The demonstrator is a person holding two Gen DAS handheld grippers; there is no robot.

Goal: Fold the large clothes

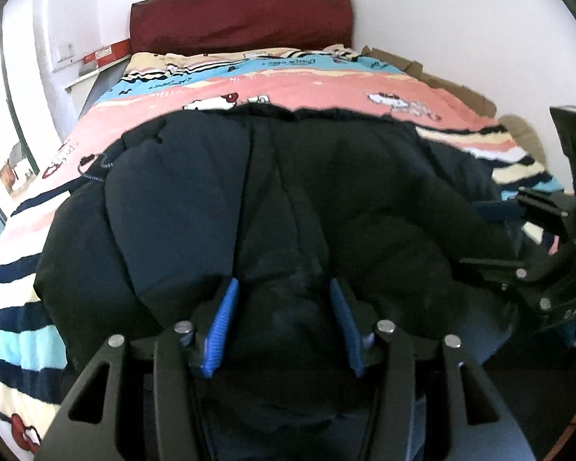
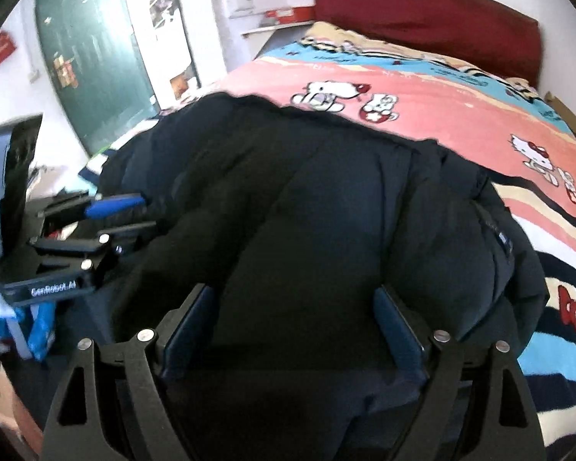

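A large black padded jacket (image 1: 272,192) lies spread across the near end of the bed; it also fills the right wrist view (image 2: 326,211). My left gripper (image 1: 284,288) is open, its blue pads (image 1: 226,307) set apart over the jacket's near edge, with dark fabric between them. My right gripper (image 2: 295,299) is open wide, its dark pads (image 2: 399,330) on either side of the jacket's near edge. Each gripper shows in the other's view, the right at the edge (image 1: 518,207) and the left beside the jacket (image 2: 115,203).
The bed carries a pink, blue and striped cartoon cover (image 1: 307,84) and a dark red headboard (image 1: 242,19). White walls stand behind and to the right. A green door (image 2: 92,57) is at the left. A shelf with a red box (image 1: 107,53) stands beside the headboard.
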